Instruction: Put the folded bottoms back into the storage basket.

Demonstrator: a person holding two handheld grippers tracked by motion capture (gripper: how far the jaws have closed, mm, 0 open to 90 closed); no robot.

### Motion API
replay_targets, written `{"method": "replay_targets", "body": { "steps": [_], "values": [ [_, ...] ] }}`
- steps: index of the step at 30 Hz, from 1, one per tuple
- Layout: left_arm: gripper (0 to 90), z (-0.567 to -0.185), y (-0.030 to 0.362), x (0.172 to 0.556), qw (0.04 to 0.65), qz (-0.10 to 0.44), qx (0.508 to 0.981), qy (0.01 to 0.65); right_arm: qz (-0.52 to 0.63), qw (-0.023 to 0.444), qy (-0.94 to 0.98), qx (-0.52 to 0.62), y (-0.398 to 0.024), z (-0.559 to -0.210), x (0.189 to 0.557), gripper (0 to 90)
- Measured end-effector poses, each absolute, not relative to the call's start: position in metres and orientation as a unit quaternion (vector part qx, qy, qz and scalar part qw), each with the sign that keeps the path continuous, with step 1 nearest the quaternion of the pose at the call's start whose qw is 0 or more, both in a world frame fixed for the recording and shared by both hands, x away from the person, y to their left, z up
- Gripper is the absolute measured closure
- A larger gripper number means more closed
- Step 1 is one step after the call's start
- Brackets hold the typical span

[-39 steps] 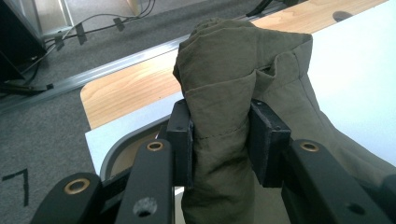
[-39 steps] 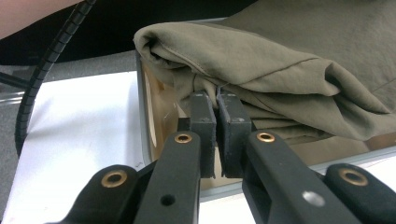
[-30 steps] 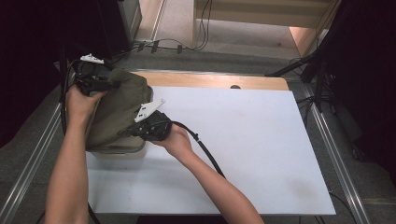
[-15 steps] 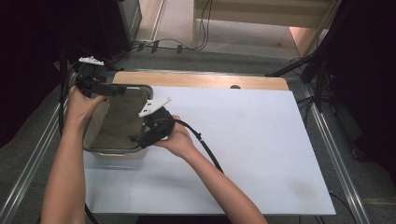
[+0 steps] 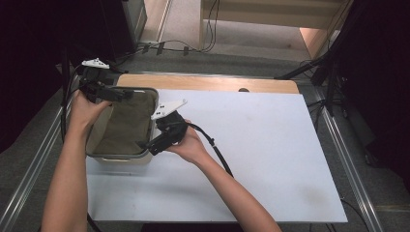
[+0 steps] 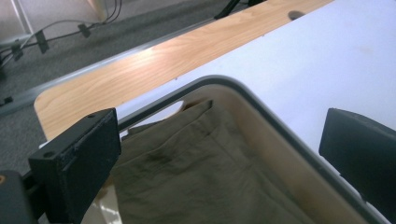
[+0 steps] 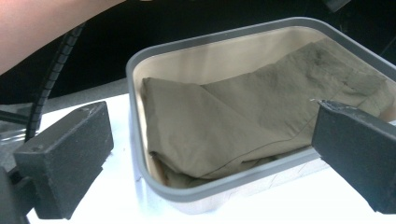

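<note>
No readable text, label, brand or number shows anywhere.

Olive cloth (image 7: 224, 126) (folded) in bin (image 7: 187, 192)

**Cloth let go into the bin**

A second ago the olive cloth (image 5: 123, 126) was bunched up above the grey bin (image 5: 145, 155), pinched at its far left corner by the left gripper (image 5: 112, 94) and at its near right edge by the right gripper (image 5: 148, 144). Half a second ago it had already dropped inside the bin. Now it lies folded flat on the bin's floor, below the rim. The jaws of both grippers have just been opening and now stand wide apart with nothing between them. The left gripper sits over the bin's far left corner, the right one just over the right rim.
</note>
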State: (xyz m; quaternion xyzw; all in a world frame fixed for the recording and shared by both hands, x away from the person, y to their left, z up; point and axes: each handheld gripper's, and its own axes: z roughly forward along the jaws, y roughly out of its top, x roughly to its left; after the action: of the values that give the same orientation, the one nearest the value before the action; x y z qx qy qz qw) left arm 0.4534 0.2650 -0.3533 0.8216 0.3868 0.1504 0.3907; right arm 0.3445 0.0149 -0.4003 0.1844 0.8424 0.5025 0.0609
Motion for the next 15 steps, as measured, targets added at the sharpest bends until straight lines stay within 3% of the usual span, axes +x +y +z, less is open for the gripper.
{"method": "replay_targets", "body": {
  "steps": [15],
  "values": [
    [0.0, -0.349, 0.248, 0.434, 0.413, 0.146, 0.827, 0.353, 0.51, 0.066, 0.837, 0.188, -0.016, -0.394, 0.336, 0.0]
  ]
}}
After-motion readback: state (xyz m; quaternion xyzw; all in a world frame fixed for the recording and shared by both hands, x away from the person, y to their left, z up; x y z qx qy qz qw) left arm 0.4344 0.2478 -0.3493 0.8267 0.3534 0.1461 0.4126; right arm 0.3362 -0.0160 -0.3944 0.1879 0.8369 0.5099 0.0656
